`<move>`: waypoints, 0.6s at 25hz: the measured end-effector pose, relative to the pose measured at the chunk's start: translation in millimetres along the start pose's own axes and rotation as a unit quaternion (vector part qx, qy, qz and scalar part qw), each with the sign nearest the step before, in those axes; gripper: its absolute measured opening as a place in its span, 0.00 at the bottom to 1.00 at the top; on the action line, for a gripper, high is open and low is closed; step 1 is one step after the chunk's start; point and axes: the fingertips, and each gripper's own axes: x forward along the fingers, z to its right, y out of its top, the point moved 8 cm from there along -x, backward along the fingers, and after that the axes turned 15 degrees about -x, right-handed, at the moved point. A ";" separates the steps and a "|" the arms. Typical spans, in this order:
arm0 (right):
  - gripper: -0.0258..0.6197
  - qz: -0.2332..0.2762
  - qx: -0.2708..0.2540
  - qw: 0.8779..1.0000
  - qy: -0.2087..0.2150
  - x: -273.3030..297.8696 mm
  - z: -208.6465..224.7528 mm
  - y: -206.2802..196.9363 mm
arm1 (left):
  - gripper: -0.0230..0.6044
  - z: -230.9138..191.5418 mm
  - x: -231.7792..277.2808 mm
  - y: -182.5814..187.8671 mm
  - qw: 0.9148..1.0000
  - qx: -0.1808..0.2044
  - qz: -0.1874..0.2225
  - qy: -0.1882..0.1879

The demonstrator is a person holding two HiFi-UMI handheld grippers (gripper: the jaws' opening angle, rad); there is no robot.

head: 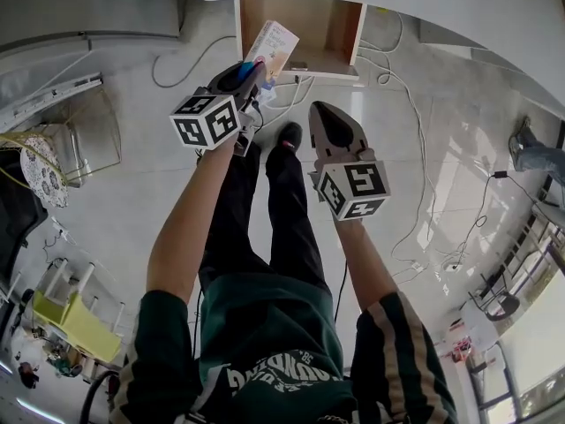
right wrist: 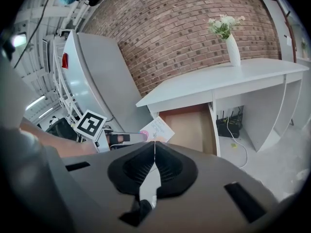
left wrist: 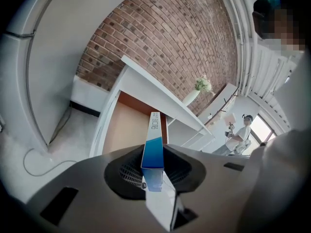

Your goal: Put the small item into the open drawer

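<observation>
A small flat box [head: 271,48], white with a blue end, is gripped edge-on by my left gripper [head: 253,71], which is shut on it. In the left gripper view the box [left wrist: 154,147] stands upright between the jaws and points at the open wooden drawer [left wrist: 124,130]. The drawer [head: 328,25] hangs out from under the white desk, just beyond the box. My right gripper [head: 319,111] is shut with nothing in it, right of the left one and nearer the person. From the right gripper view [right wrist: 154,145] the box [right wrist: 158,129] sits before the drawer [right wrist: 190,129].
The white desk [right wrist: 223,79] carries a vase of flowers [right wrist: 232,45] against a brick wall. Cables [head: 408,140] trail over the pale floor, and a black device [right wrist: 228,127] sits under the desk. The person's shoes [head: 288,134] stand below the drawer. Another person [left wrist: 240,132] stands far off.
</observation>
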 end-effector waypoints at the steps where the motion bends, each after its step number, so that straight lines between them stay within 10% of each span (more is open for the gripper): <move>1: 0.08 -0.001 0.001 1.000 0.001 1.2 2.2 -3.6 | 0.19 -0.5 7.6 1.0 1.000 0.007 0.002 0.005; 15: 0.08 0.010 0.016 0.999 -0.028 45.4 28.5 -18.4 | 0.19 -21.1 84.3 30.4 0.999 0.009 0.030 -0.001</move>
